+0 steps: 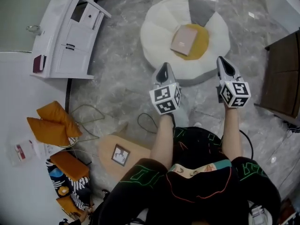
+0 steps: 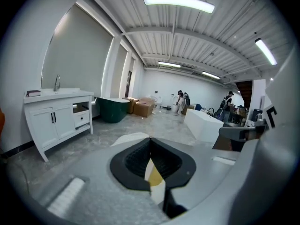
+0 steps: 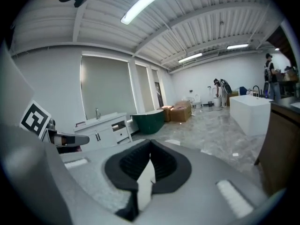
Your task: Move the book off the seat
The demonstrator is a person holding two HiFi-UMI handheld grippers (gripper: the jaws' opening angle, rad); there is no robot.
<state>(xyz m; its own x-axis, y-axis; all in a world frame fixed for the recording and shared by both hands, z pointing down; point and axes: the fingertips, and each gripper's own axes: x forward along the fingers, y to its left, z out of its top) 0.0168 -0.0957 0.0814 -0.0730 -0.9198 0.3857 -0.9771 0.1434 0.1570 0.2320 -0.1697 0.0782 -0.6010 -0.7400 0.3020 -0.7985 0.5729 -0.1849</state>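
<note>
In the head view the step in hand is the approach: the pinkish book (image 1: 184,40) lies on the yellow centre of the egg-shaped floor seat (image 1: 154,36), ahead of and between your left claw (image 1: 163,74) and right claw (image 1: 226,68), untouched. The left gripper view shows its jaws closed on nothing. The right gripper view shows the same, so next open one and reach for the book's edge.

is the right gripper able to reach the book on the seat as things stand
Probably yes: nothing stands between the right gripper and the book on the seat, though its jaws are shut and would need opening.
</note>
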